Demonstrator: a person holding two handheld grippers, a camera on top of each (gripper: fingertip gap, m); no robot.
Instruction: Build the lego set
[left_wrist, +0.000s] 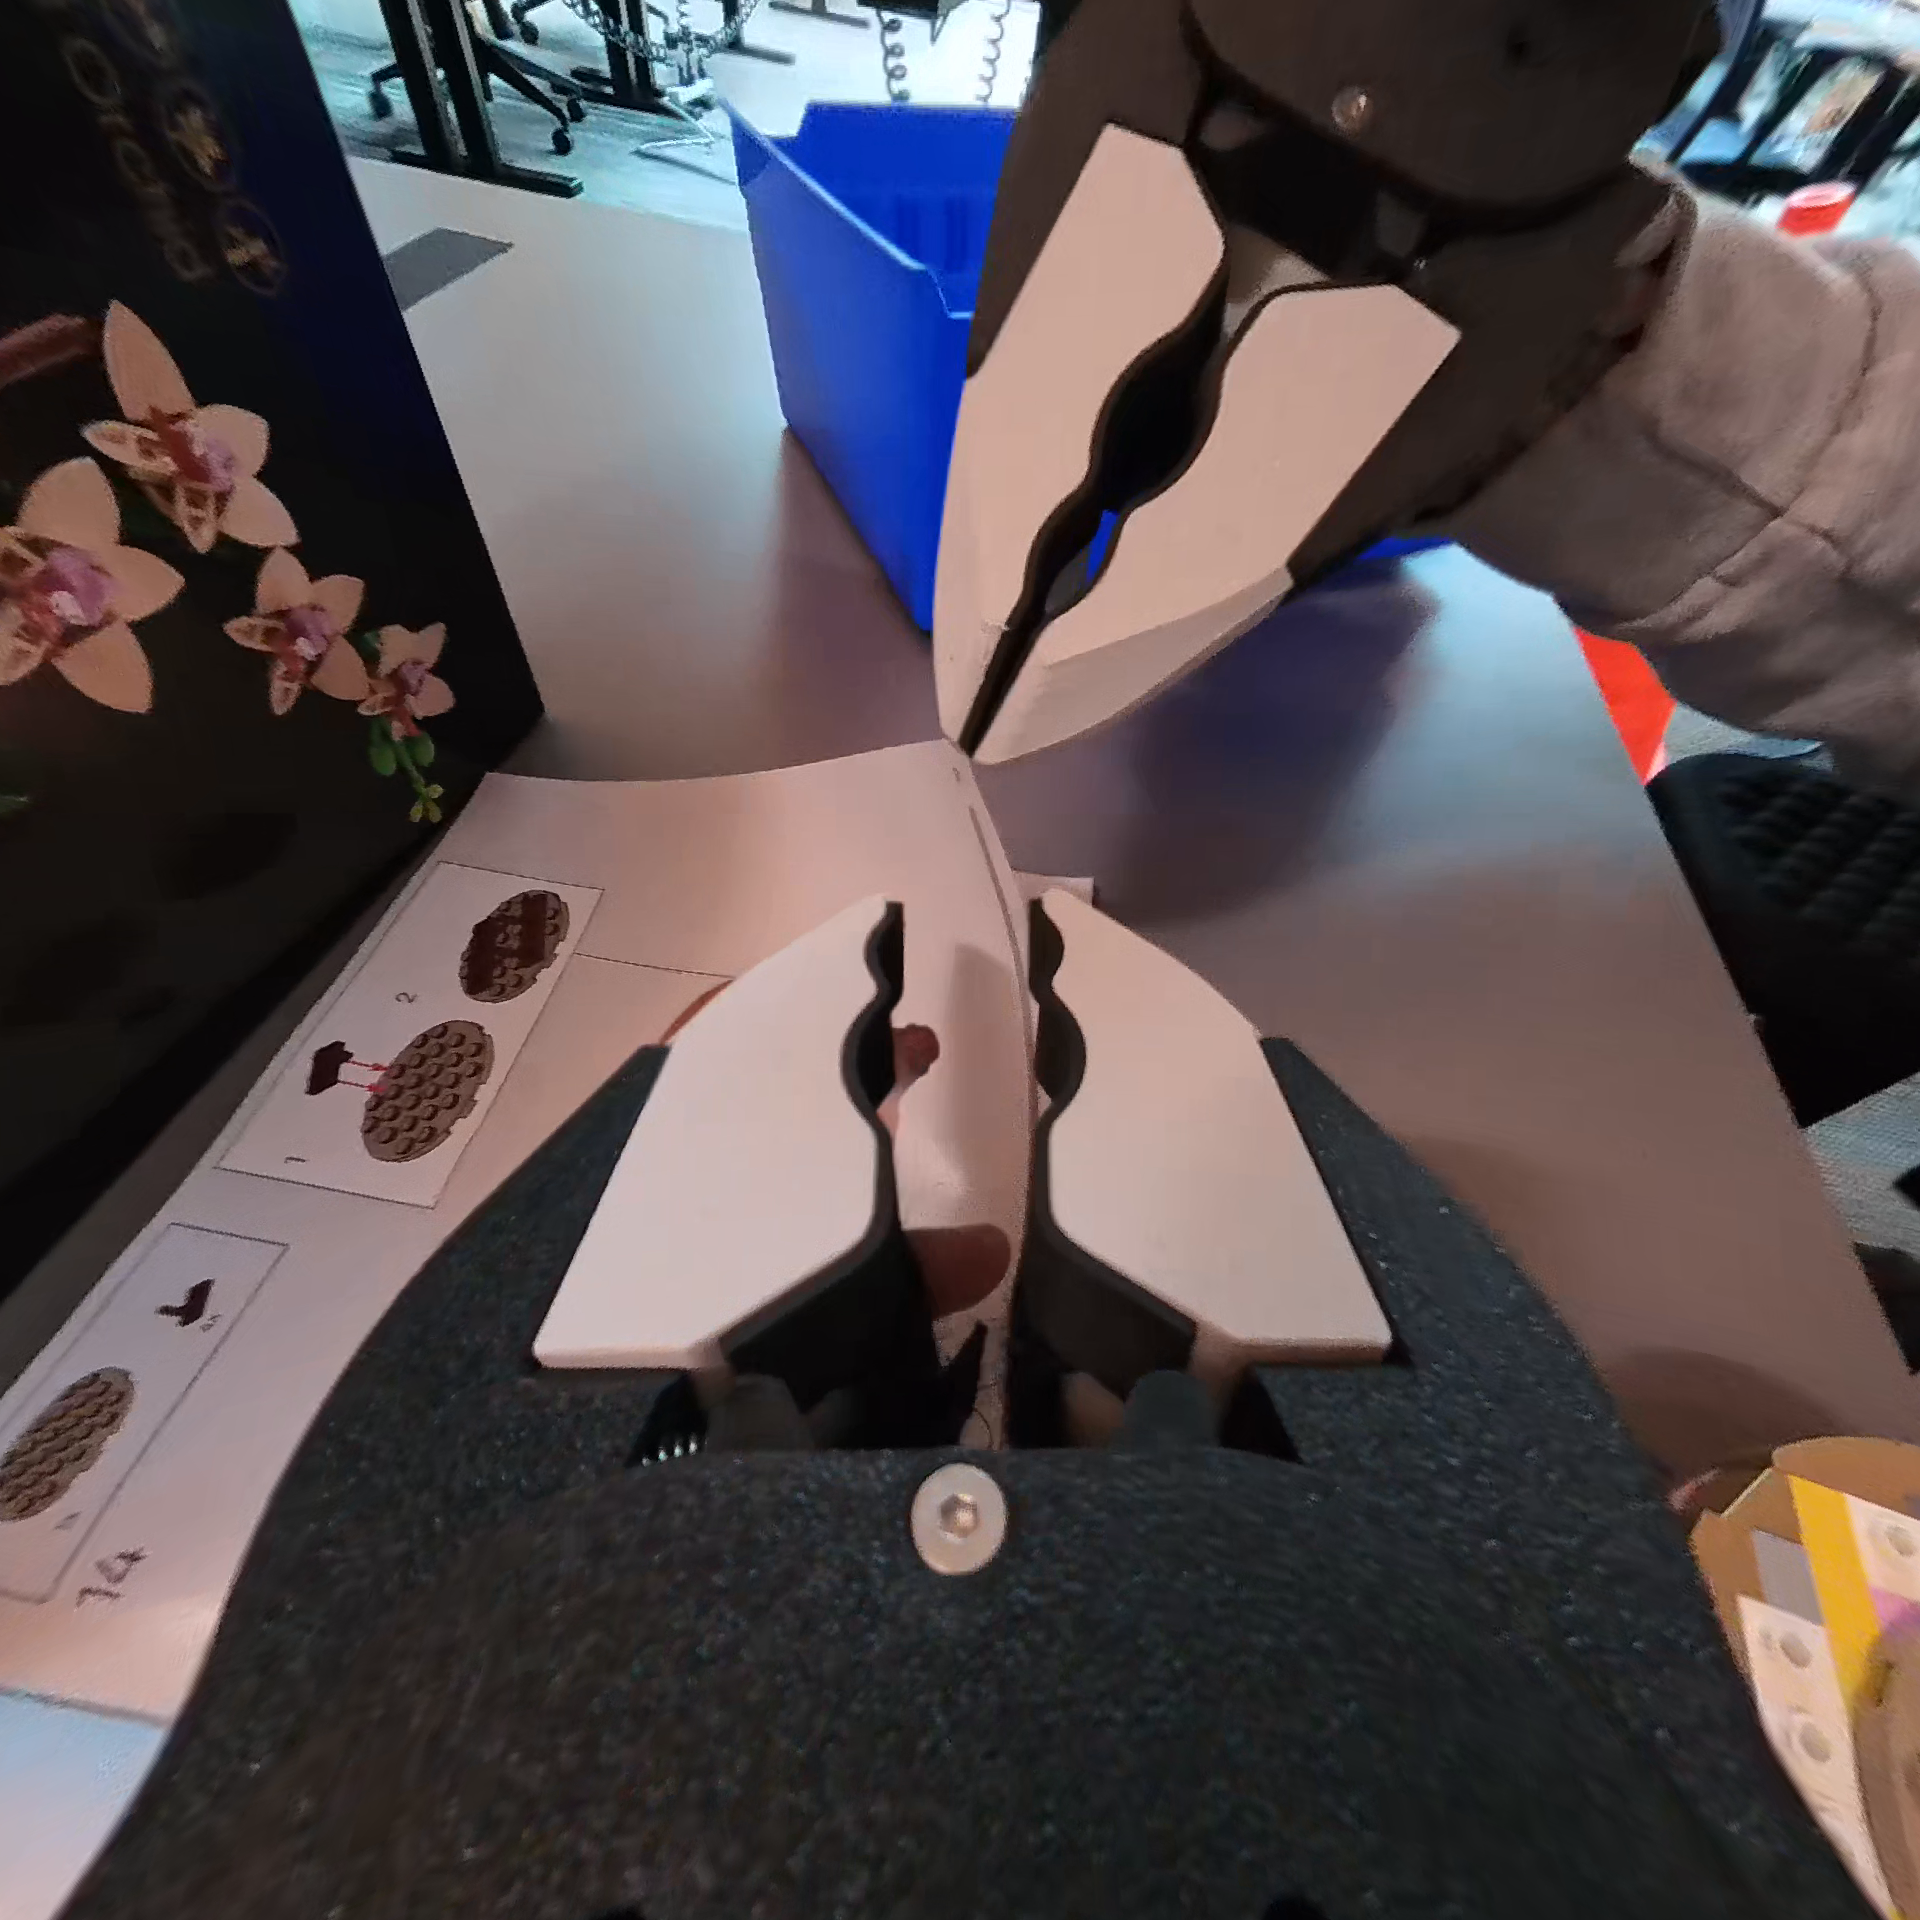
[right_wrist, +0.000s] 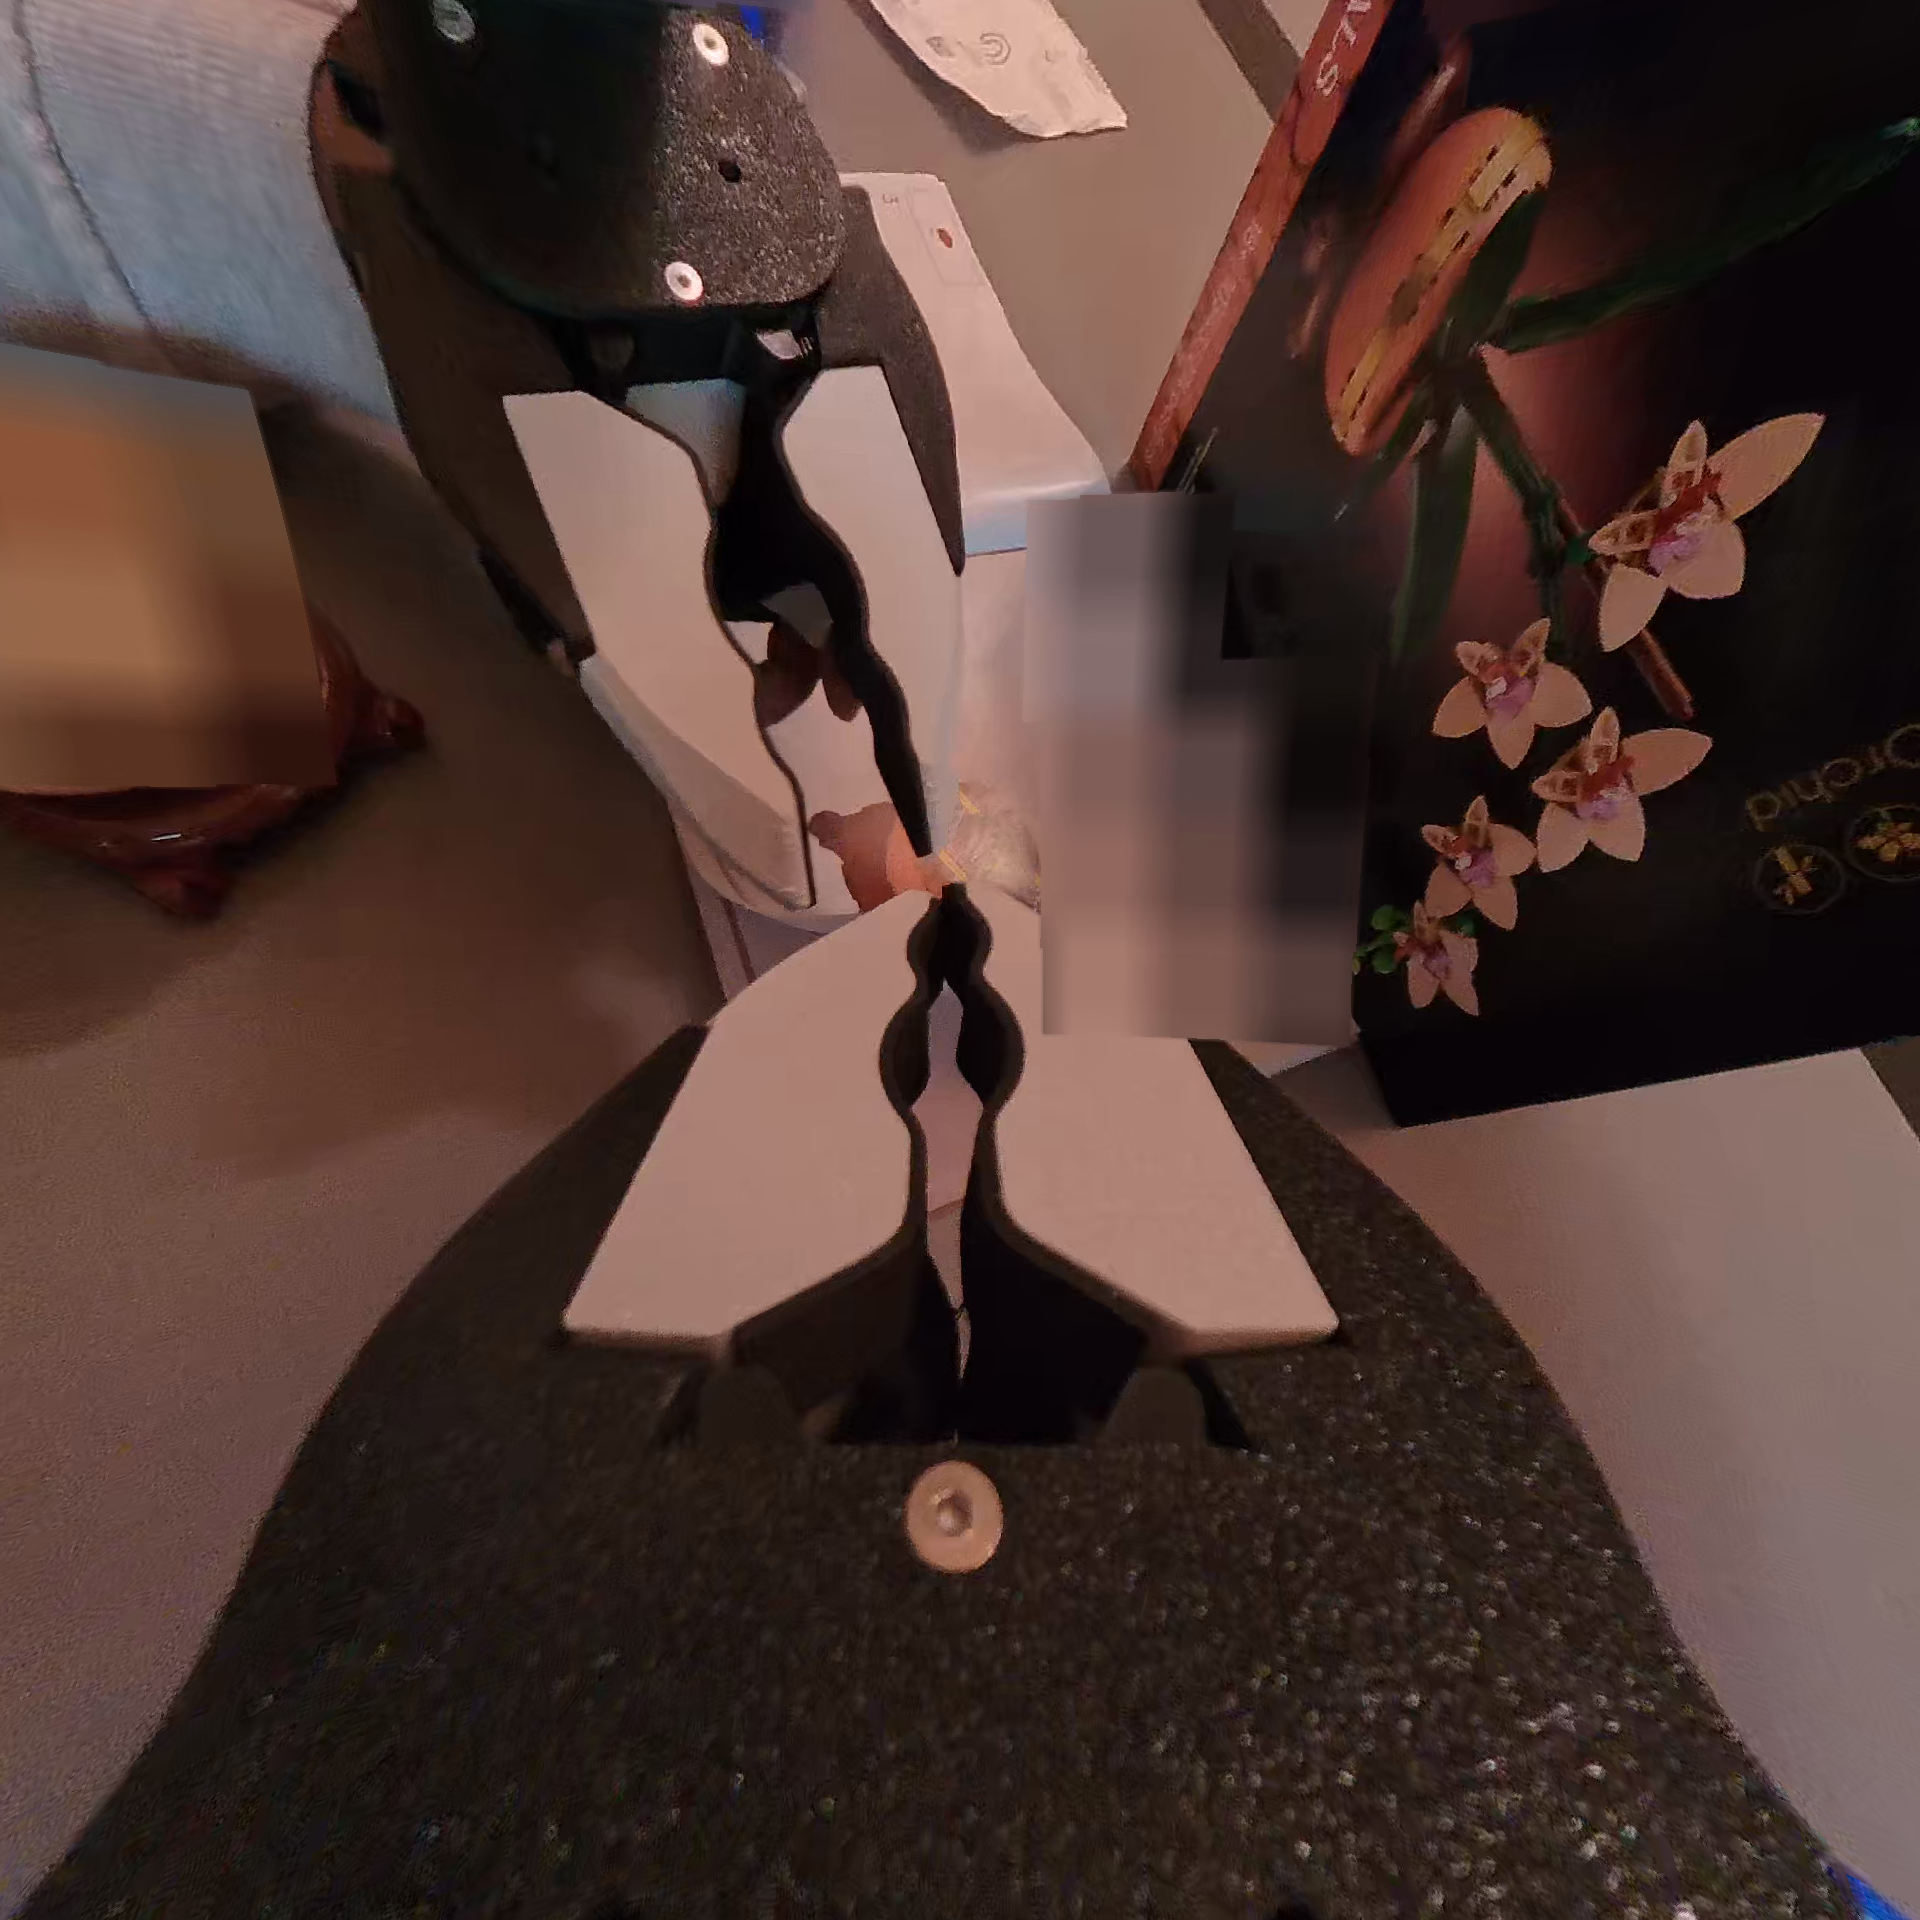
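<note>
Two grippers are meeting over the instruction booklet (left_wrist: 727, 842), which is lying open on the table (left_wrist: 644, 499). Left gripper (left_wrist: 961, 914) is hovering above the booklet's fold, fingers spread. Right gripper (left_wrist: 971, 743) is pinching the booklet's top page corner, fingers pressed together. Orchid set box (left_wrist: 208, 540) is standing just beside the booklet; blue bin (left_wrist: 862, 343) is sitting beyond it.
</note>
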